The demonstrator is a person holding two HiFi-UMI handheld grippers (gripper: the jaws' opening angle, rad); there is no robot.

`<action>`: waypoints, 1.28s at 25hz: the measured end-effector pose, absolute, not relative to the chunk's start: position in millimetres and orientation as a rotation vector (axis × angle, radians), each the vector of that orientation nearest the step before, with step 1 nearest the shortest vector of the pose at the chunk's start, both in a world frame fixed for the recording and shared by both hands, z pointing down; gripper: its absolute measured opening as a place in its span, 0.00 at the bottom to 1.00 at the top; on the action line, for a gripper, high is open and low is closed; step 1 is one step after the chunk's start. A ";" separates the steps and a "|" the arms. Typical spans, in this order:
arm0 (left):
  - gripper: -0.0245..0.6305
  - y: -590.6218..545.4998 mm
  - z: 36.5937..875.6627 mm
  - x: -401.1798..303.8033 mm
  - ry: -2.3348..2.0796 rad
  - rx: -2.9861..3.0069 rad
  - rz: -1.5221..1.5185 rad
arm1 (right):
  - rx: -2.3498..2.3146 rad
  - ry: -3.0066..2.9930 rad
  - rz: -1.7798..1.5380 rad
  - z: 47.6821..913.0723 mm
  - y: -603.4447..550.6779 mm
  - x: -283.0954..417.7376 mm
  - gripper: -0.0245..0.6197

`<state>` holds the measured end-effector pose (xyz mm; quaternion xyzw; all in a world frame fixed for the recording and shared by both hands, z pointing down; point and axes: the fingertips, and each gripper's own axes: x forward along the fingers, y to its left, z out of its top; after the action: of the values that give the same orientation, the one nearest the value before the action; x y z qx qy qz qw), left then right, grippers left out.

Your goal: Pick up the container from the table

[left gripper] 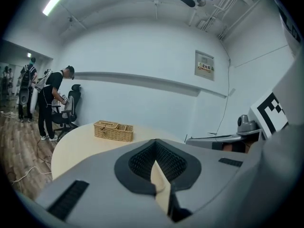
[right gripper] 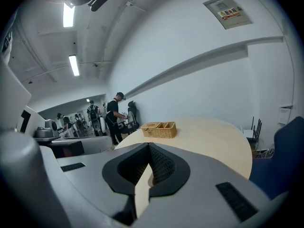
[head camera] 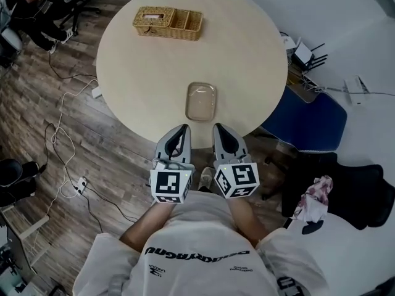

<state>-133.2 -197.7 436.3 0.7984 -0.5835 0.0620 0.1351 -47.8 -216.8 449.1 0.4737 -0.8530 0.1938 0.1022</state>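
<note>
left tongs (head camera: 183, 128): closed, empty
right tongs (head camera: 220, 128): closed too, nothing in them
container (head camera: 201, 101): clear, on the counter (head camera: 247, 48), just ahead of both
wicker basket (head camera: 168, 23): far side

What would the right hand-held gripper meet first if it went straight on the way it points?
Probably the clear container on the table; the right hand-held gripper aims at its right edge, though height is unclear.

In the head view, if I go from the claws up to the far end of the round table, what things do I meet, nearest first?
left claw and right claw, side by side at the near table edge → clear container → wicker basket
</note>
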 end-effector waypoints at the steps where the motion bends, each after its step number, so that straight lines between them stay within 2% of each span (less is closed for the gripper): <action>1: 0.06 -202.9 442.4 -133.9 -1.680 2.310 0.192 | 1.398 -2.506 0.581 455.0 -221.2 -48.7 0.09; 15: 0.07 -262.6 512.4 -154.6 -1.636 2.152 0.249 | 1.371 -2.391 0.668 529.2 -263.7 -44.4 0.10; 19: 0.15 -275.8 537.4 -156.1 -1.601 2.092 0.264 | 1.376 -2.347 0.712 552.4 -275.8 -37.6 0.15; 32: 0.17 -299.9 615.9 -151.4 -1.544 2.013 0.387 | 1.397 -2.232 0.816 618.6 -306.4 -31.2 0.17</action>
<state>-151.4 -299.9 615.9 0.7522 -0.5770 0.1445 0.2836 -31.2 -306.4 618.6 0.4972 -0.7948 0.2906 0.1912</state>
